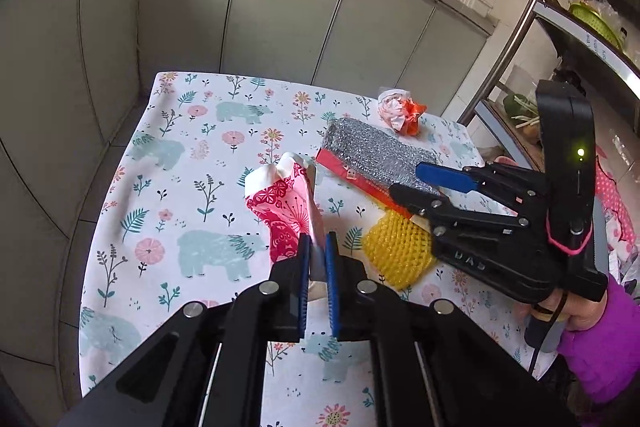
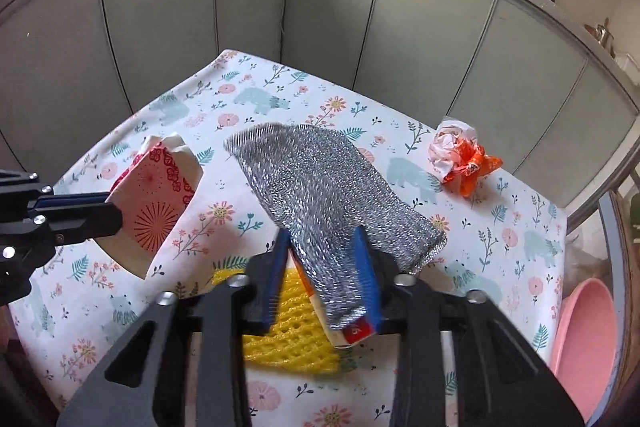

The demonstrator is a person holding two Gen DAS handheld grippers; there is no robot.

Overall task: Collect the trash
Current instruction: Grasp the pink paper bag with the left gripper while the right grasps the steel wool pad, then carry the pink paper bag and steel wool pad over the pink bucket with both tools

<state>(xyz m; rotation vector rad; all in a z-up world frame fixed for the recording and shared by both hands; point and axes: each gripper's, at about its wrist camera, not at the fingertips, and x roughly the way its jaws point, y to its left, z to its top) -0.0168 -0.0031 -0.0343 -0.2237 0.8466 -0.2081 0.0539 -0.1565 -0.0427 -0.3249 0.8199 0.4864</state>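
On the table [image 1: 120, 267] under its bear-and-flower cloth I read four pieces of trash. A crumpled white-and-orange wrapper [image 2: 460, 159] lies alone near the far right corner, well apart from the rest. A yellow foam net [image 2: 292, 339] lies flat near the front, partly under my right gripper [image 2: 326, 283]. Grey cabinet doors [image 1: 280, 19] stand behind the table; a pink basin [image 2: 588, 339] sits below its right edge.

My left gripper [image 1: 318, 263] points down at a slant, its blue pads clenched on the lower edge of a red-and-white patterned paper bag [image 1: 280, 203], which stands up off the cloth.

My right gripper, also angled downward, has a silver mesh scouring cloth [image 2: 320, 187] with its red-and-white card backing [image 2: 356, 333] between the pads. The right pad touches the card; whether the left pad presses it I cannot tell. The cloth fans out above the table, hiding the surface behind it. A hand [image 1: 572, 311] in a purple sleeve [image 1: 600, 351] grips the right handle
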